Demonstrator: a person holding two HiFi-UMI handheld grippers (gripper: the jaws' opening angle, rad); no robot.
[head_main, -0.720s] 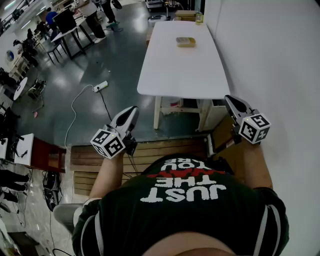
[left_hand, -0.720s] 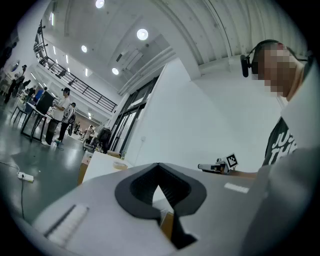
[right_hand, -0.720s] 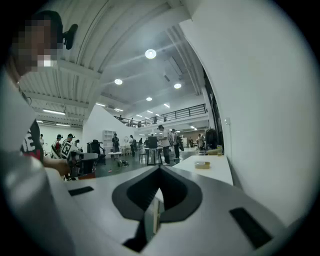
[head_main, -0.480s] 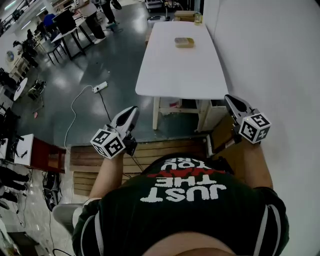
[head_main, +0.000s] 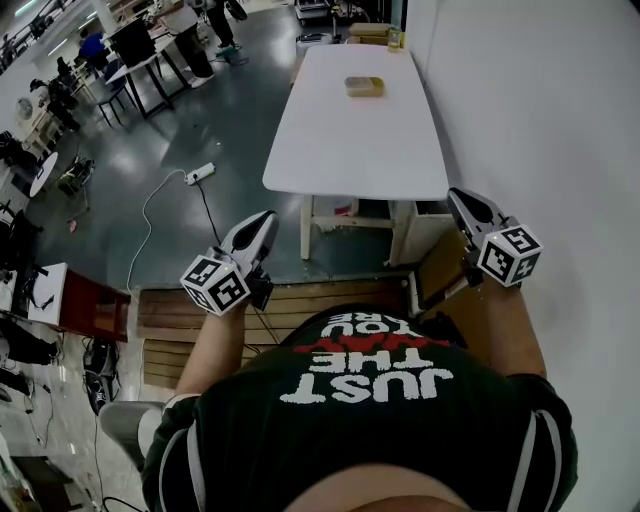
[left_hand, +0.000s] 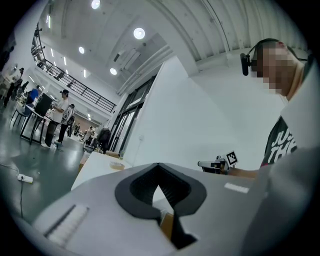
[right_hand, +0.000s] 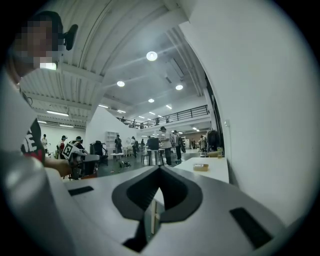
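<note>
**Head view, with the two gripper views.** A person stands on a wooden platform (head_main: 300, 300) just short of the near end of a white counter (head_main: 350, 150), with a gripper in each hand. The left gripper (head_main: 266, 217) hangs off the counter's near left corner, above the platform's edge. The right gripper (head_main: 456, 194) hangs off the counter's near right corner, close beside the wall (head_main: 540, 120) that runs along the counter's right side. In each gripper view the jaws are closed tip to tip, and nothing sits between them. A flat tan container (head_main: 364, 86) lies toward the far end of the counter, well apart from both grippers. Other items at the counter's far edge are too small to identify. A power strip (head_main: 200, 172) and its white cable lie on the floor to the left of the counter. Judged from this stance, the step in hand is carrying two empty grippers up to the counter, and doing it well depends on footing and clearance. The platform's edge lies between the person and the counter, so that drop deserves attention first. The right gripper has little room on the wall side and is best held slightly inward. The container is probably too far from the counter's near end for a steady reach. The counter's long left side gives the shorter line to it, provided the cable is avoided. The jaws need not part until they are near the container.
</note>
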